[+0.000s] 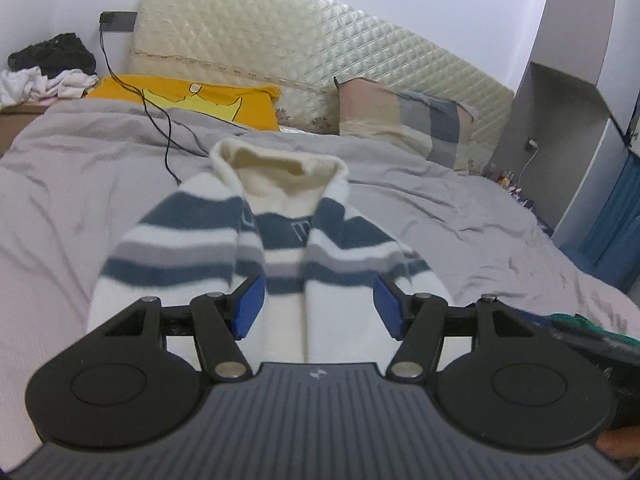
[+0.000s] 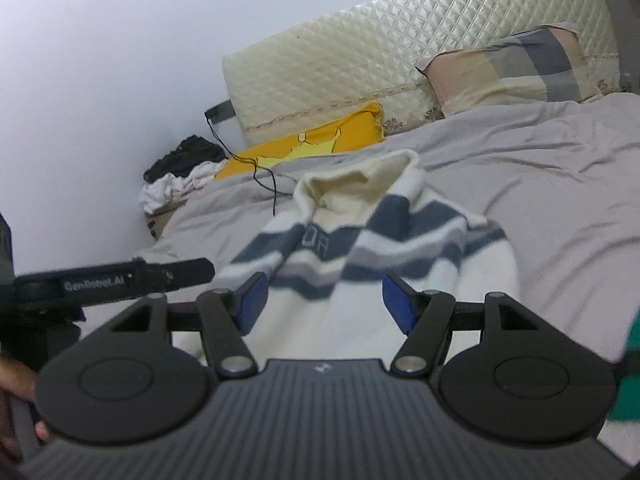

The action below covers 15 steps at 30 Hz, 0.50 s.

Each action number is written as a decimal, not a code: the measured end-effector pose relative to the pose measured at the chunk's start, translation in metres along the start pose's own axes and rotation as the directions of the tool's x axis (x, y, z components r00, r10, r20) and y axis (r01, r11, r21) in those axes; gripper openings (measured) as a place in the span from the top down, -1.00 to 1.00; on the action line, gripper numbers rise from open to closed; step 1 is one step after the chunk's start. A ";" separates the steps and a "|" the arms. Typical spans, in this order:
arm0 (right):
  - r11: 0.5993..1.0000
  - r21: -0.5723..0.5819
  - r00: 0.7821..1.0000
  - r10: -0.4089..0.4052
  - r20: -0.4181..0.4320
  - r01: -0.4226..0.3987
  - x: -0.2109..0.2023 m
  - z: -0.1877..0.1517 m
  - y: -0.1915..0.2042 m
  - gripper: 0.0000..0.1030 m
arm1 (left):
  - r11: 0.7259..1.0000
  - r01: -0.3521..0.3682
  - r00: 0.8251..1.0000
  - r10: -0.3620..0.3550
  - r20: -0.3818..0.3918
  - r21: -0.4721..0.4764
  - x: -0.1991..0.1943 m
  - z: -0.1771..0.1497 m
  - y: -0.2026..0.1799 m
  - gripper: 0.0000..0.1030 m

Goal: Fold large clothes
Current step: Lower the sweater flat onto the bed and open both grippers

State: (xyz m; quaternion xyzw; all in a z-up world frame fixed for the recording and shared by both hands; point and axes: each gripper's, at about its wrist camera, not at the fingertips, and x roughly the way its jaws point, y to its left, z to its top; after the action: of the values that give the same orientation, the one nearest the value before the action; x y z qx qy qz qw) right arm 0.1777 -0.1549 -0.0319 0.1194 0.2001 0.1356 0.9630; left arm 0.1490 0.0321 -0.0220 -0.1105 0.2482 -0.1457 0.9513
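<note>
Left wrist view: left tool [image 1: 319, 304] spread, gripping nothing, over striped sweater [image 1: 276, 248] lying on grey bed [image 1: 460, 208]. Right tool [image 2: 324, 300] likewise spread. Black cable [image 1: 160, 120] trailed near collar; yellow pillow [image 1: 208, 98] behind.

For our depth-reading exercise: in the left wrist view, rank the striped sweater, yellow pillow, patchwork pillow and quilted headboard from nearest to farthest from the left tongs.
1. Striped sweater, directly ahead of the open left tongs.
2. Yellow pillow, far left, and patchwork pillow, far right: too close to call.
3. Quilted headboard, behind both pillows.
</note>
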 end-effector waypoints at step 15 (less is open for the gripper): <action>0.995 -0.082 0.980 -0.069 -0.188 0.054 0.044 -0.059 0.019 -0.27 | 0.974 -0.218 0.970 0.209 -0.128 -0.060 0.018 -0.041 0.051 -0.28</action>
State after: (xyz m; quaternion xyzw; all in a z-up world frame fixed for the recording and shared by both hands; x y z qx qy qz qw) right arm 0.1877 -0.1136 -0.0944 0.0628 0.2897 0.1240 0.9470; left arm 0.1552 0.0678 -0.0791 -0.1093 0.3211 -0.0398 0.9399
